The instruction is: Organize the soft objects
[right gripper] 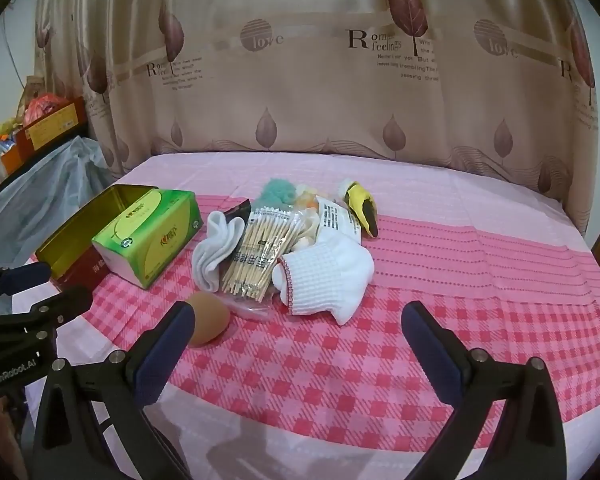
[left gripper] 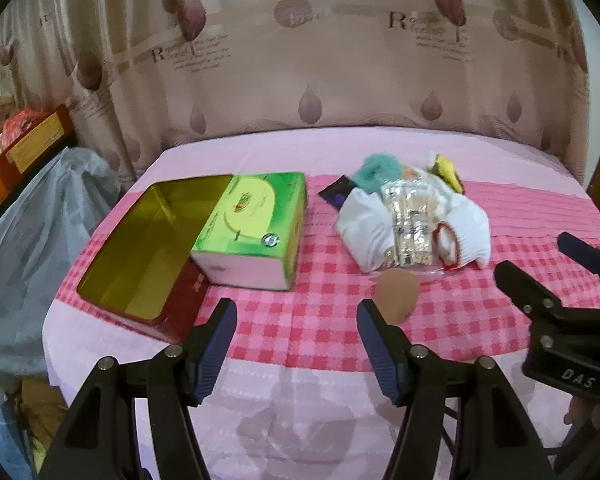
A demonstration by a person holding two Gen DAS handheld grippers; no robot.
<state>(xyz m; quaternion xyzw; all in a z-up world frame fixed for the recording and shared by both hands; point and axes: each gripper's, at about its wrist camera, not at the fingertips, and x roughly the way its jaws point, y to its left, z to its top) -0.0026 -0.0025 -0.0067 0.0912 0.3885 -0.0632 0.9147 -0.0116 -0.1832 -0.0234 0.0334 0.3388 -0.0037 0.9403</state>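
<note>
Both tongs, left tongs [left gripper: 296,312] and right tongs [right gripper: 300,316], hover spread, sponge [right gripper: 209,320] just beside right's left finger.

The tablecloth [right gripper: 440,280] is pale pink with a band of red-and-pink gingham and red stripes. The tin box [left gripper: 140,240] is gold inside and dark red outside. The tissue pack [left gripper: 256,220] is bright green with a pale yellow-green oval. The socks [right gripper: 324,280] are white, one with a red-stitched cuff. The cotton swab packet [right gripper: 256,252] is clear over tan sticks. The makeup sponge [right gripper: 210,320] is tan-brown. The pompom [right gripper: 278,192] is teal. The curtain [right gripper: 300,80] is beige with mauve leaves.
</note>
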